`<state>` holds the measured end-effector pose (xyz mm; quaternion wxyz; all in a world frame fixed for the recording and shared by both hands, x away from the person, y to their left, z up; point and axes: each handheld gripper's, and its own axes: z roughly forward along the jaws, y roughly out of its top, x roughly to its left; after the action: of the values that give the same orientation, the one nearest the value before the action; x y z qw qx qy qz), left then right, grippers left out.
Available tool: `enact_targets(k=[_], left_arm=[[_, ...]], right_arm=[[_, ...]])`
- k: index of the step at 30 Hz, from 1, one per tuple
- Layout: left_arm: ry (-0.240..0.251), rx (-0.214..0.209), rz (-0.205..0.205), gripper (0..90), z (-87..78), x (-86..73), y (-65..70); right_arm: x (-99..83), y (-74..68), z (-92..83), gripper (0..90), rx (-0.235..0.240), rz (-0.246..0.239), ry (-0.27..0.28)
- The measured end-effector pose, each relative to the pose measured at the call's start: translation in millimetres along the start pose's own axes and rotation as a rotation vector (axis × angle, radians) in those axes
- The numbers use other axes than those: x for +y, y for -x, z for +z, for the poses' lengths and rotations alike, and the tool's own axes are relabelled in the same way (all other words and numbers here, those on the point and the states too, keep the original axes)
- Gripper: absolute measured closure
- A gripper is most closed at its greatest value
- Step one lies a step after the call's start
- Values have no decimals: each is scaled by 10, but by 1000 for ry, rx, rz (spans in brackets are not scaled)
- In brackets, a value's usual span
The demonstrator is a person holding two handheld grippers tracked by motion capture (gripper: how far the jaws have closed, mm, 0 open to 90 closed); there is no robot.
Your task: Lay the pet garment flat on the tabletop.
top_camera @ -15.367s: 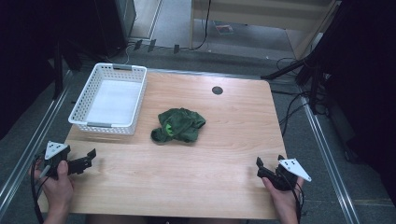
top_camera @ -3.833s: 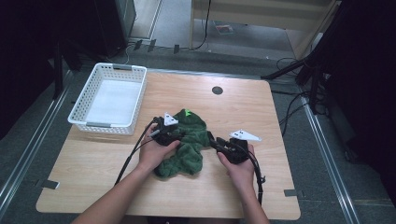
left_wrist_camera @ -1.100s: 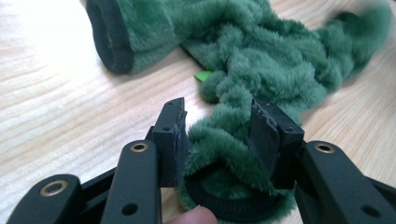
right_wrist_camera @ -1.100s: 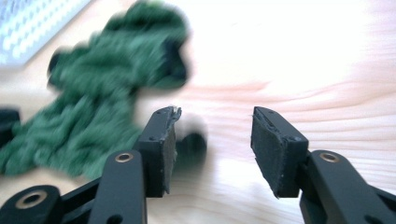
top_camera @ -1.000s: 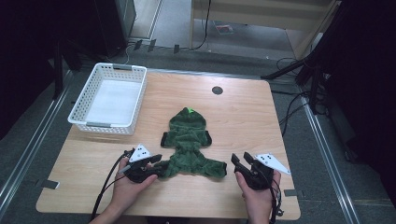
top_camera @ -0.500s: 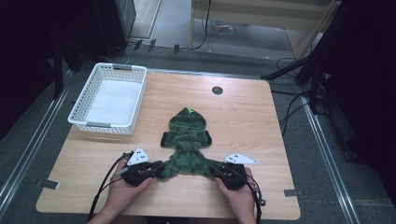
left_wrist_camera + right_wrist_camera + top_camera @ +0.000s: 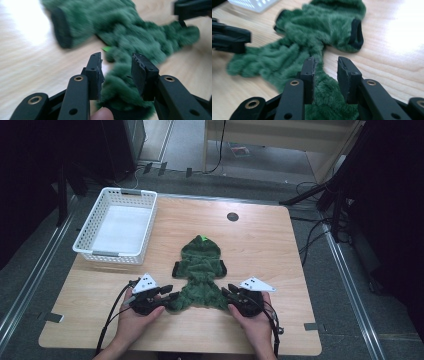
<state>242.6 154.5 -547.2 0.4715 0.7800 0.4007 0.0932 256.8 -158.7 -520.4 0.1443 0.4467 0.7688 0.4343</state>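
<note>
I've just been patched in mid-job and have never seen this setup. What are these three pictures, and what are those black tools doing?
There is no robot here: a person holds a handheld two-jaw tool in each hand. The high view looks down on the wooden table. On it lie a white basket and a fluffy green garment, spread flat. The left tool and right tool sit at the garment's two near corners. The other two pictures come from cameras riding on each tool, looking along its black jaws. In both, green fabric lies between the jaws, which have just been opening; the pads stand apart and do not clamp it.
</note>
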Motion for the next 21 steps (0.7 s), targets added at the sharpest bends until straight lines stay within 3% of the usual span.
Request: enact_targets(k=[1,6,13,18,21], left_arm=[[-10,-11,26,598,0,-26,28],[11,-46,14,608,-32,-63,-10],[-12,-9,34,664,-10,-73,23],[-23,-3,28,676,2,-68,19],[-25,-7,20,676,6,-64,13]], right_arm=[[-59,-15,67,699,-11,-12,-38],[-208,-29,84,699,10,-5,-77],[-253,-42,41,688,25,-1,-84],[-147,-53,1,638,14,-5,-45],[83,-16,4,615,-14,-8,14]])
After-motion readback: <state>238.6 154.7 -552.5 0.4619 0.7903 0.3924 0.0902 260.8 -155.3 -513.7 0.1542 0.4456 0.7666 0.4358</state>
